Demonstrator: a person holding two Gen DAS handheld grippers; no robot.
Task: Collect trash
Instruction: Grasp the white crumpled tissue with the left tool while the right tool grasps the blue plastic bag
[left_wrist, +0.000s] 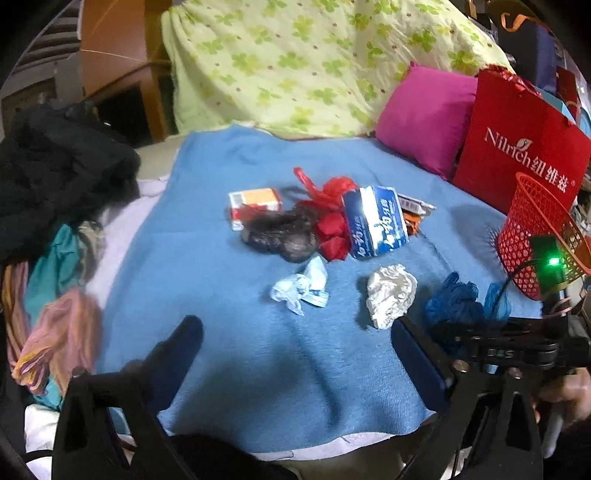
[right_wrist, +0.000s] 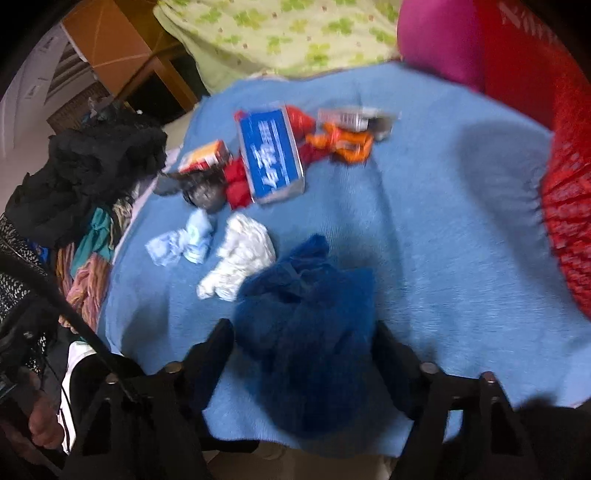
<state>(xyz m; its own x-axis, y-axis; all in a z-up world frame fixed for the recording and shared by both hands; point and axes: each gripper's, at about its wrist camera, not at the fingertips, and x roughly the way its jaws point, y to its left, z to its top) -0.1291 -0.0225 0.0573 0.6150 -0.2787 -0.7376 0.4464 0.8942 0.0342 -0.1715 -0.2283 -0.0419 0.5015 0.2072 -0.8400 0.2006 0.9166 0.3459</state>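
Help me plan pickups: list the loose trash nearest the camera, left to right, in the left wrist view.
Pale blue wad → crumpled white paper → dark blue plastic bag → red mesh basket.

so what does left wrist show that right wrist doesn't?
Left wrist only: the red mesh basket sharp and upright, the Nilrich lettering readable on the red bag, and the right gripper from the side, at the dark blue plastic bag.

Right wrist only: that blue bag filling the gap between its jaws; whether it is clamped is unclear.

Both: blue blanket, crumpled white paper, light blue wad, blue-and-white box.
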